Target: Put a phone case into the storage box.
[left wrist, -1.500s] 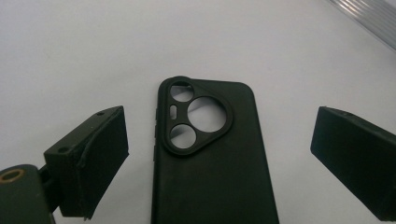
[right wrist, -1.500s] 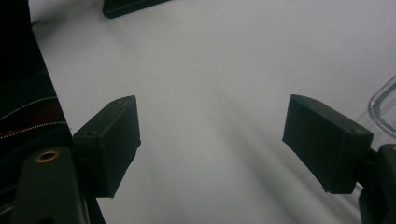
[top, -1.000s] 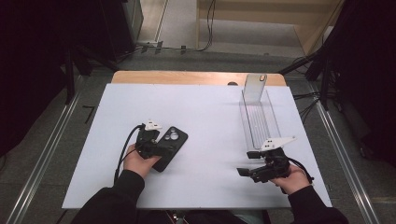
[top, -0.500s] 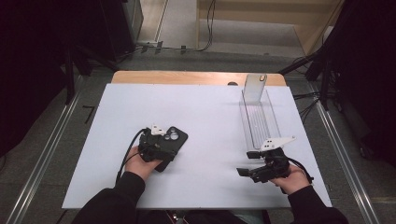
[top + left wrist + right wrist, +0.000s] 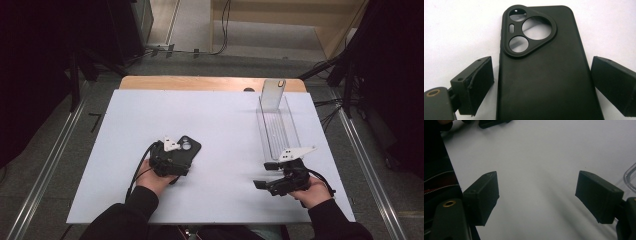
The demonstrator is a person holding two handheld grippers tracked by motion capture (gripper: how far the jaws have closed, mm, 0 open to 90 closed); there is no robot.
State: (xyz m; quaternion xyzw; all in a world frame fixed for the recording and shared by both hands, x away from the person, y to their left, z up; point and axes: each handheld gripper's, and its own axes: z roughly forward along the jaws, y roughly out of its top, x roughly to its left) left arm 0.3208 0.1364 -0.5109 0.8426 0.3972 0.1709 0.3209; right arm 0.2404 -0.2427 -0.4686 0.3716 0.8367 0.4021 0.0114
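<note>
left gripper (image 5: 541, 82): jaws spread, straddling case, small gap each side, pads not pressing | case (image 5: 544, 75): black, flat on table (image 5: 225, 130), camera cutouts away from hand | right gripper (image 5: 536, 195): jaws spread, nothing between, beside clear tray (image 5: 277, 127)

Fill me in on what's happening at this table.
A person holds a gripper in each hand. The left gripper straddles a black phone case lying on the white table, jaws open on either side, not pressing. The right gripper hangs open over bare table beside a clear plastic tray.
</note>
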